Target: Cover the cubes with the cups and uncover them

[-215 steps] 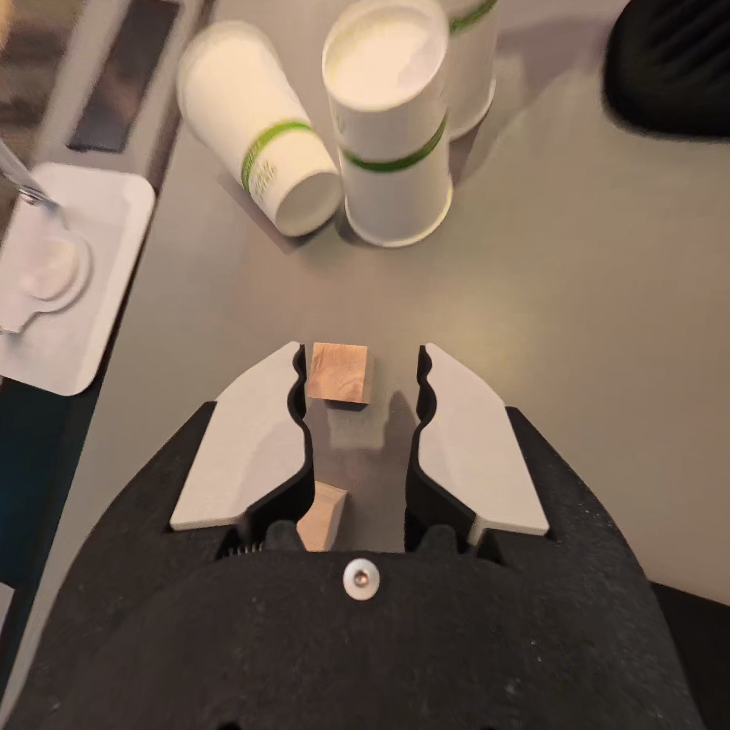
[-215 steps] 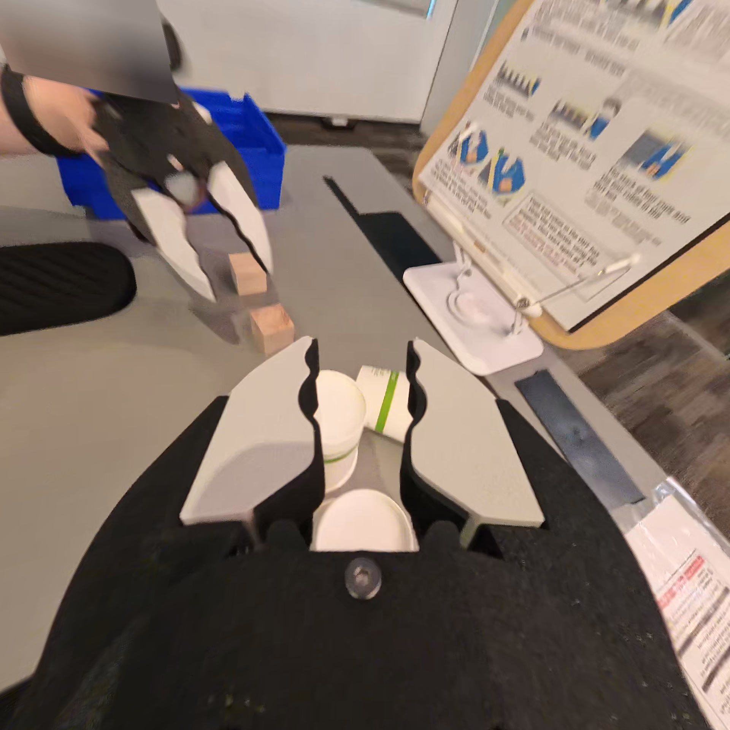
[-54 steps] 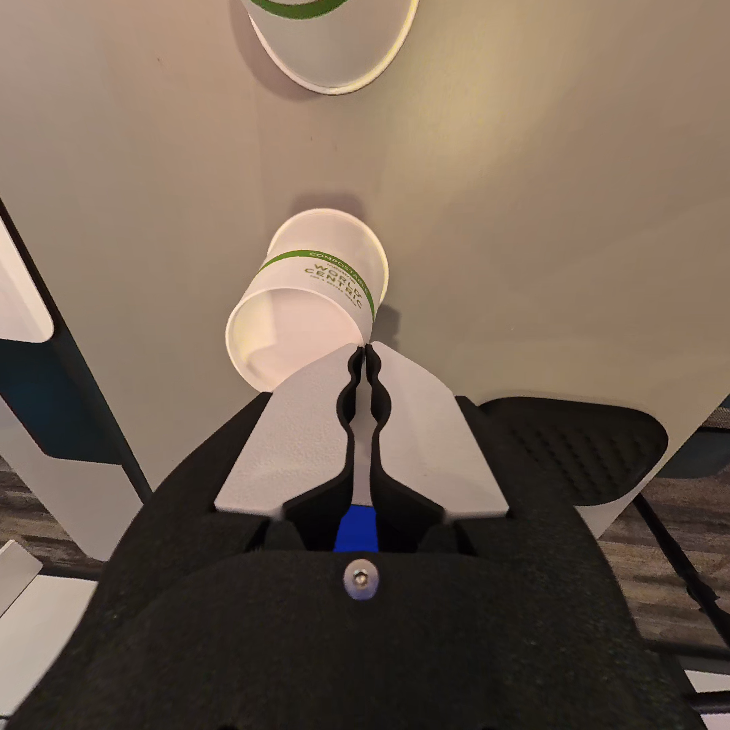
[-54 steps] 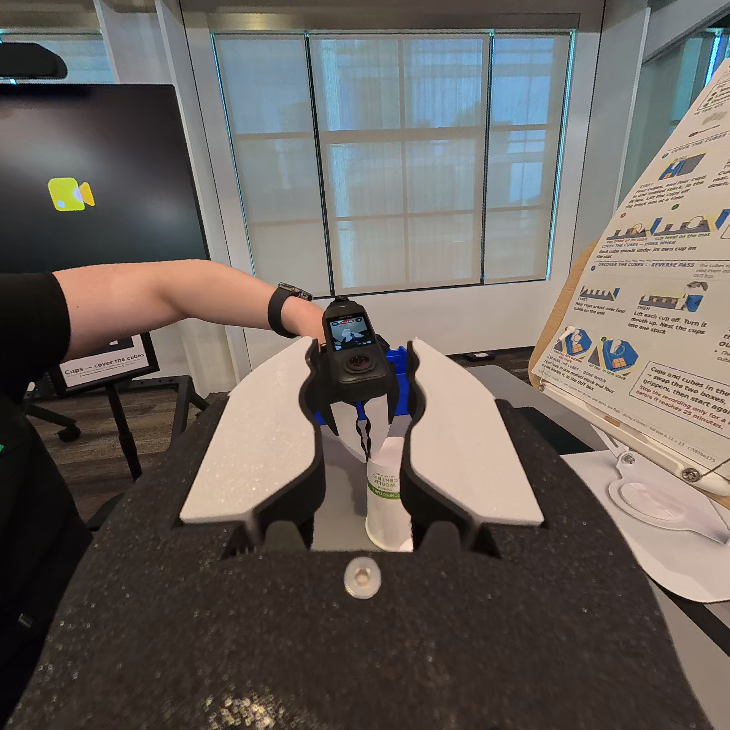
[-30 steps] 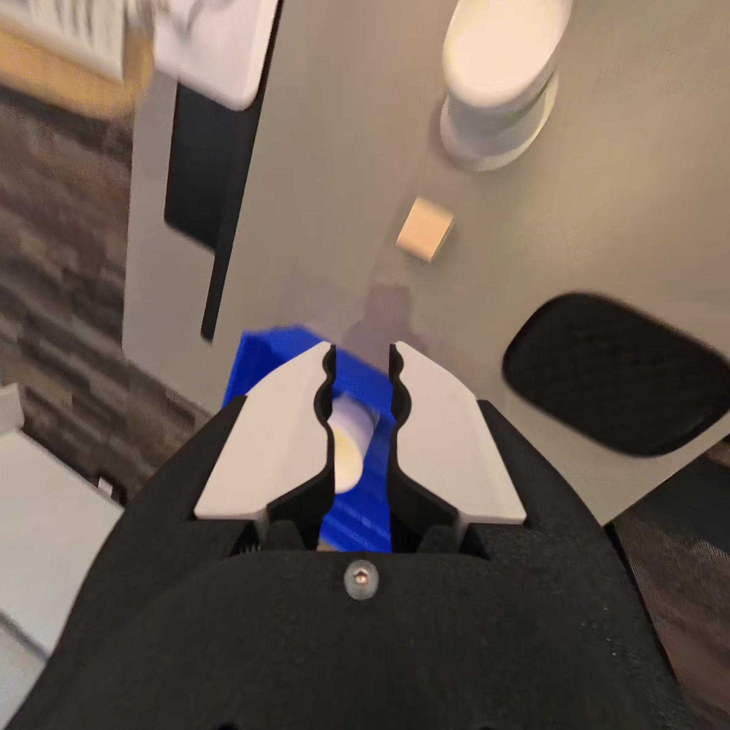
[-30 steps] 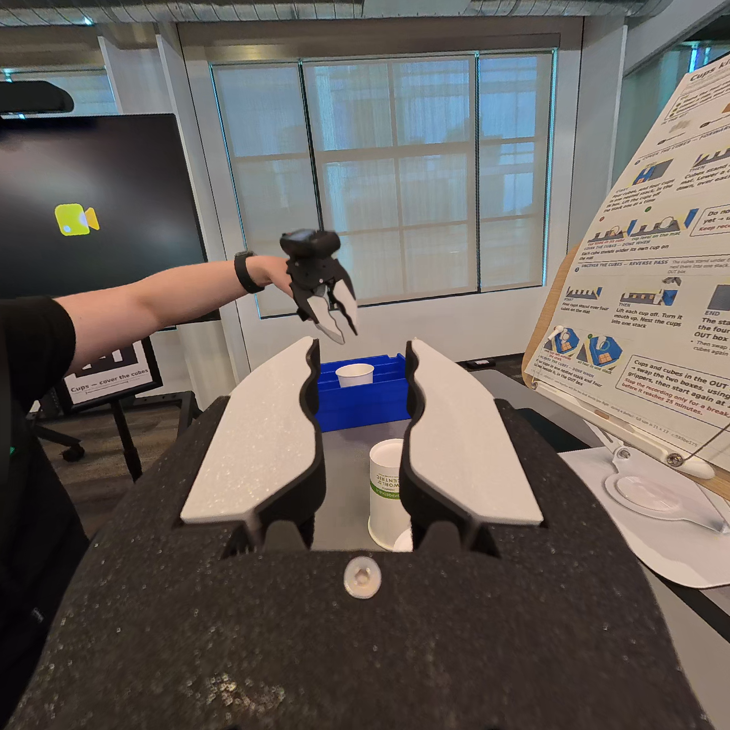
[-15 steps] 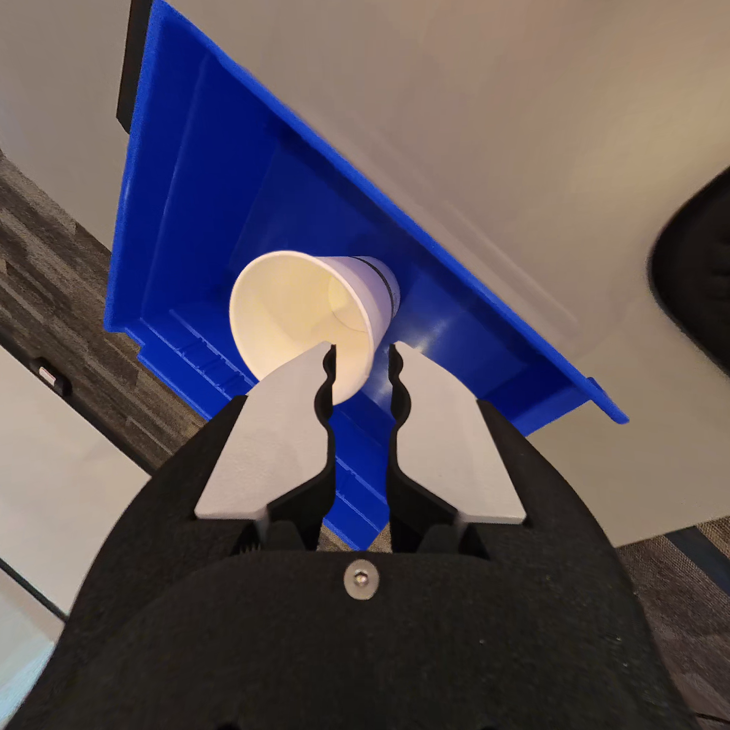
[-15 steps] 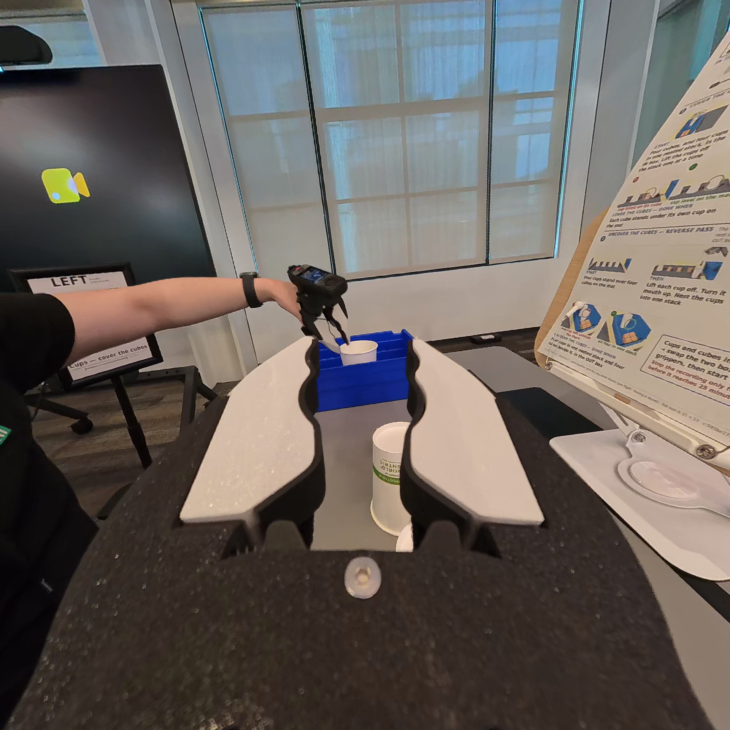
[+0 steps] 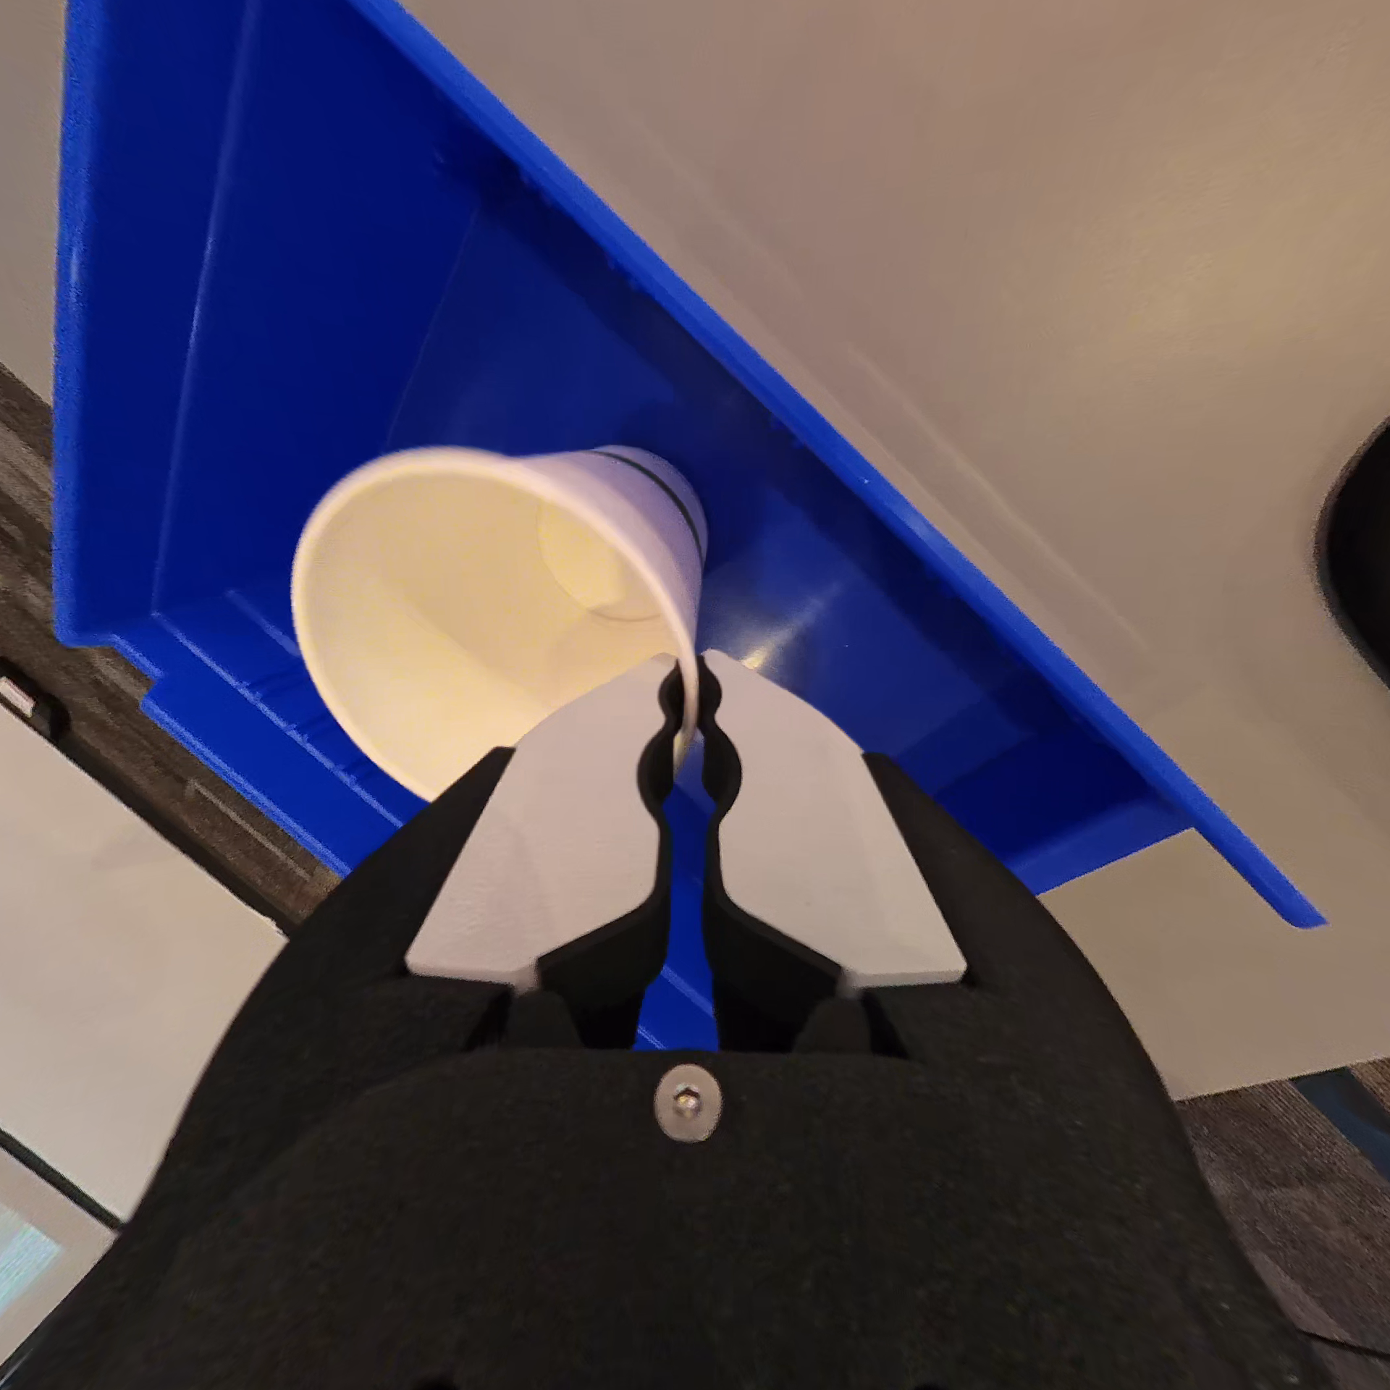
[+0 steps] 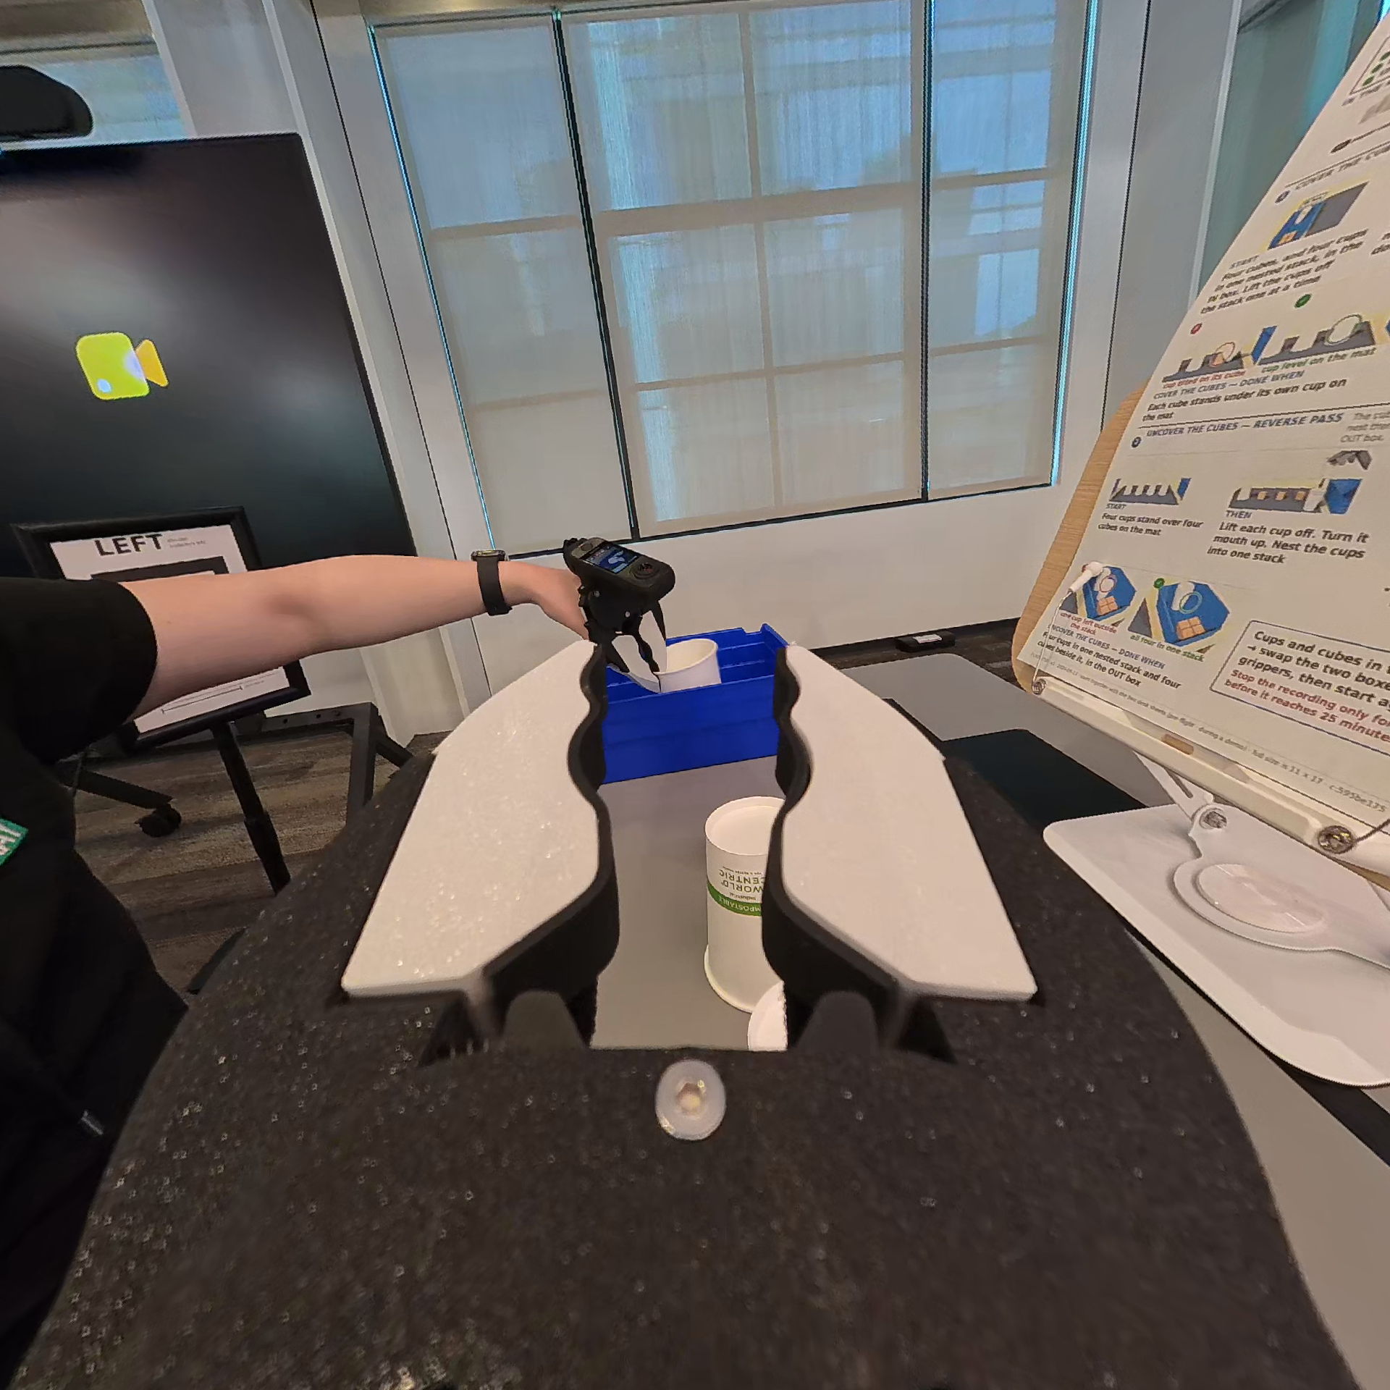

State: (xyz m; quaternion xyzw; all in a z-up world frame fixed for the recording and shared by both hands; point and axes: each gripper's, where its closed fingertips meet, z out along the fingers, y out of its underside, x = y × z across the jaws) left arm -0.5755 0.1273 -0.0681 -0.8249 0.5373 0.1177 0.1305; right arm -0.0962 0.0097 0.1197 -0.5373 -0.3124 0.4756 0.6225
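In the left wrist view a white paper cup (image 9: 481, 602) stands mouth up inside the blue bin (image 9: 226, 301). My left gripper (image 9: 688, 666) is shut on the cup's near rim, one finger inside and one outside. The right wrist view shows the same from afar: the left gripper (image 10: 639, 658) at the cup (image 10: 696, 662) in the blue bin (image 10: 692, 729). My right gripper (image 10: 688, 662) is open and empty above the table. An upside-down white cup with a green band (image 10: 741, 902) stands on the table between its fingers, and the edge of another cup (image 10: 767, 1023) shows just below. No cubes are in view.
The grey table (image 9: 978, 301) runs beside the bin, with a black pad (image 9: 1361, 564) at the right edge. An instruction board (image 10: 1241, 489) on a white stand base (image 10: 1241, 940) stands to the right. A person's arm (image 10: 338, 609) reaches across to the bin.
My left gripper had let the cup go in the blue bin with its jaws part open; it has now closed on the cup's rim. My right gripper has stayed open and nearly still.
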